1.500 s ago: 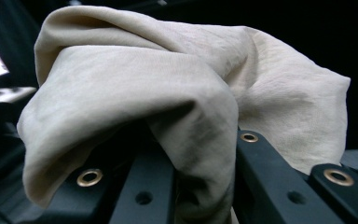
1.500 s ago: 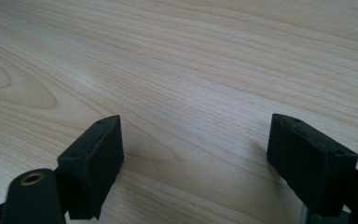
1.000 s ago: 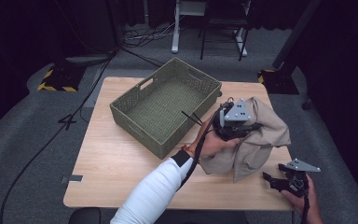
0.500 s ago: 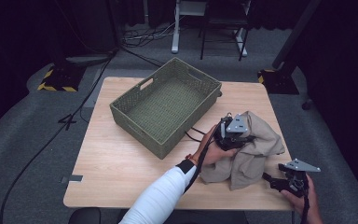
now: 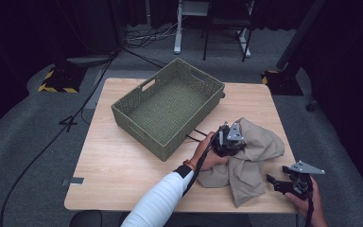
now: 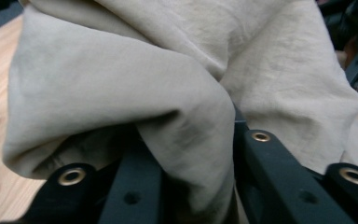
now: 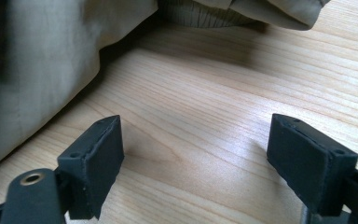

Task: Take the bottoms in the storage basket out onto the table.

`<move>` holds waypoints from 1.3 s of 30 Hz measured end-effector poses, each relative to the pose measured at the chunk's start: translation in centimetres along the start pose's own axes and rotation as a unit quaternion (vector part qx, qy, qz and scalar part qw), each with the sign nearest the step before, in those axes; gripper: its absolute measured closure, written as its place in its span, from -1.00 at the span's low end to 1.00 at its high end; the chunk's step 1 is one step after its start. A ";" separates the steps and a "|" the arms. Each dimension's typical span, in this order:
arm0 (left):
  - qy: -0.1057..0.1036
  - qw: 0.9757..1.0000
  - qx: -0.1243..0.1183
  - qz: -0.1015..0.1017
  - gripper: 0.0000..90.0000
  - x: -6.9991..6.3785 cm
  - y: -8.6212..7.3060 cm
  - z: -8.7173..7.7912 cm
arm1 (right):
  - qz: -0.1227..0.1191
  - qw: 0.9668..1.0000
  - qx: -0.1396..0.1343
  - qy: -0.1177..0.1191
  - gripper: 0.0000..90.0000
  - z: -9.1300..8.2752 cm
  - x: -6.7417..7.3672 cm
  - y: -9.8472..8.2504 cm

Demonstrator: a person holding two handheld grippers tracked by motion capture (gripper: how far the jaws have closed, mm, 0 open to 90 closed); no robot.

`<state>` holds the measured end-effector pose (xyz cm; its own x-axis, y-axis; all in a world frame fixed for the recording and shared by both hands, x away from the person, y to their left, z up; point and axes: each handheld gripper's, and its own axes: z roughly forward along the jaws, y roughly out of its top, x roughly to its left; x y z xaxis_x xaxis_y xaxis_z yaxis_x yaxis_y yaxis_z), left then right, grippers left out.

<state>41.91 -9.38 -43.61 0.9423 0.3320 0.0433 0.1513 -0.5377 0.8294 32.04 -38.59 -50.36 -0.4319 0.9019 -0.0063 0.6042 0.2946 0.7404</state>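
- The left gripper (image 5: 227,139) is pinching a fold of the beige garment (image 5: 250,161), its jaws having just been easing apart.
- The garment is lying crumpled on the table (image 5: 123,161), beside the green basket (image 5: 168,111).
- The right gripper (image 5: 283,182) is resting spread wide with nothing between its 2 jaws.

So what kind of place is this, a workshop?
Probably a recording studio or lab rather than a workshop: black curtains surround a lone wooden table on grey carpet, cables trail across the floor, and hazard-striped stand feet sit nearby.
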 end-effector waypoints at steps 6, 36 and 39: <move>0.012 1.000 0.025 -0.008 0.03 -0.2 -0.7 -1.0 | 0.000 1.000 0.000 0.000 -0.59 0.0 0.0 0.0; -0.023 0.998 0.058 0.031 -0.63 -2.5 -10.3 -12.6 | -0.016 1.000 -0.018 0.006 -0.42 -0.8 0.0 0.2; -0.020 0.997 0.069 0.022 -0.63 -2.1 -12.0 -13.3 | -0.010 0.999 -0.036 0.008 -0.40 -1.4 -0.1 0.6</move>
<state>34.14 6.62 -46.25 0.9596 0.2761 0.0534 0.1467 -0.6535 0.7426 31.50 -38.91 -48.98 -0.4544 0.8907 -0.0120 0.5450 0.2886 0.7872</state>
